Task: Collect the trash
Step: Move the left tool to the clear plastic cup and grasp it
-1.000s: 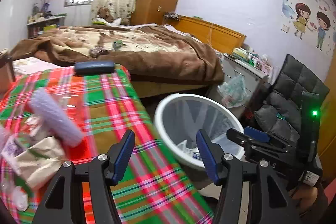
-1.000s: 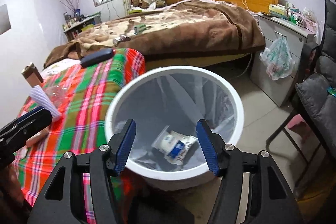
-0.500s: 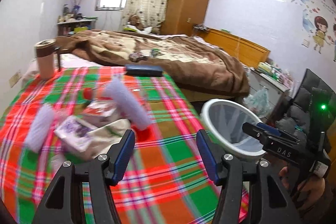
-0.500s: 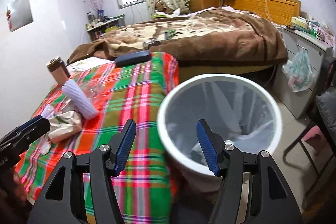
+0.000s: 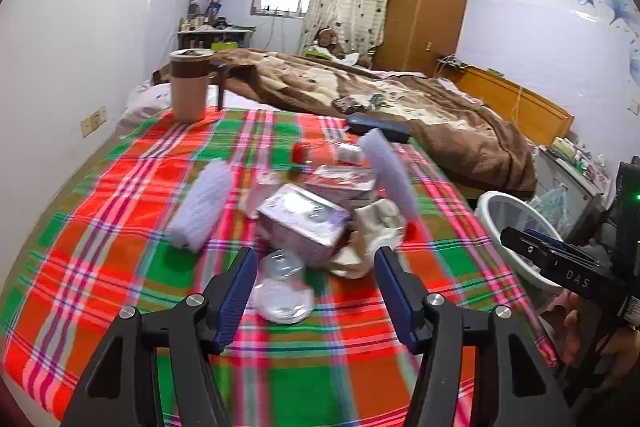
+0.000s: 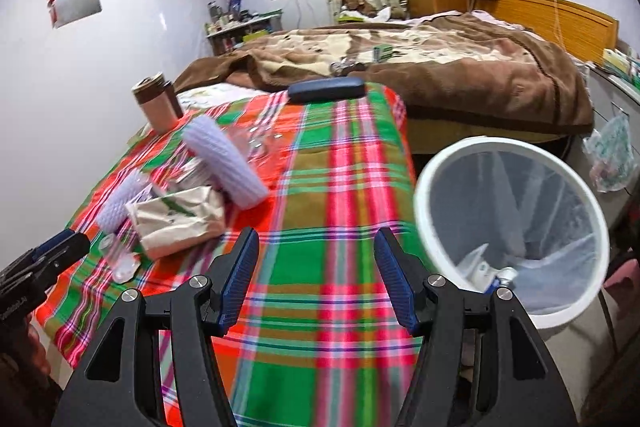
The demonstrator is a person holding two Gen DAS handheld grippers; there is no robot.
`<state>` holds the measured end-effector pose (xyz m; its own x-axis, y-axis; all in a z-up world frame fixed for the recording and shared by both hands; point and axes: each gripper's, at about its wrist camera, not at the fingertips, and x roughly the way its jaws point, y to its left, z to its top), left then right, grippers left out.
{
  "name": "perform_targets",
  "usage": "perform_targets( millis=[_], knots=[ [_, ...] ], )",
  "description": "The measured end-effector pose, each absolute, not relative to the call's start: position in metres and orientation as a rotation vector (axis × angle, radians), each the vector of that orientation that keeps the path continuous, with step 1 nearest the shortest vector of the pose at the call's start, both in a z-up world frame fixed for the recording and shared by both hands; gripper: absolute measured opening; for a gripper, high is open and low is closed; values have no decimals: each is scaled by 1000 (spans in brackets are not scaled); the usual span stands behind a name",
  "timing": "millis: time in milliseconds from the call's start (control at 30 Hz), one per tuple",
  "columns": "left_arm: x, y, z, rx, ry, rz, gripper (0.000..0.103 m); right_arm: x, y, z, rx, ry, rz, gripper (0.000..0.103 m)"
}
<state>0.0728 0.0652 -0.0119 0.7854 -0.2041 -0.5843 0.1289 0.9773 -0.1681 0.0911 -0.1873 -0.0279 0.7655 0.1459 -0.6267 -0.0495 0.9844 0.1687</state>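
Observation:
A pile of trash lies on the plaid tablecloth [image 5: 120, 211]: a purple carton [image 5: 304, 215], a crumpled beige bag [image 5: 372, 231] [image 6: 180, 223], two white foam sleeves [image 5: 204, 207] [image 5: 388, 175], a clear crushed plastic piece [image 5: 280, 291] and a red-capped bottle [image 5: 316, 155]. My left gripper [image 5: 314, 291] is open, just before the clear plastic. My right gripper [image 6: 316, 275] is open over the cloth, the white bin [image 6: 512, 227] to its right. The bin holds some trash.
A brown lidded cup [image 5: 190, 87] stands at the table's far left. A dark blue case [image 6: 326, 89] lies at the far edge. A bed with a brown blanket [image 6: 440, 67] stands behind. A plastic bag [image 6: 612, 159] hangs beside the cabinet at right.
Both grippers have swung left, away from the bin and toward the trash pile on the table. Both stay open and empty.

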Motion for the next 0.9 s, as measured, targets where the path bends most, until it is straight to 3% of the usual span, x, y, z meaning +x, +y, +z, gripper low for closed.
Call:
perform_targets(
  millis=[767, 900],
  knots=[
    [119, 77, -53, -97, 775, -221, 61, 100, -133, -36, 91, 735, 163, 61],
    [122, 73, -59, -84, 786, -231, 43, 101, -129, -36, 83, 737, 158, 61]
  ],
)
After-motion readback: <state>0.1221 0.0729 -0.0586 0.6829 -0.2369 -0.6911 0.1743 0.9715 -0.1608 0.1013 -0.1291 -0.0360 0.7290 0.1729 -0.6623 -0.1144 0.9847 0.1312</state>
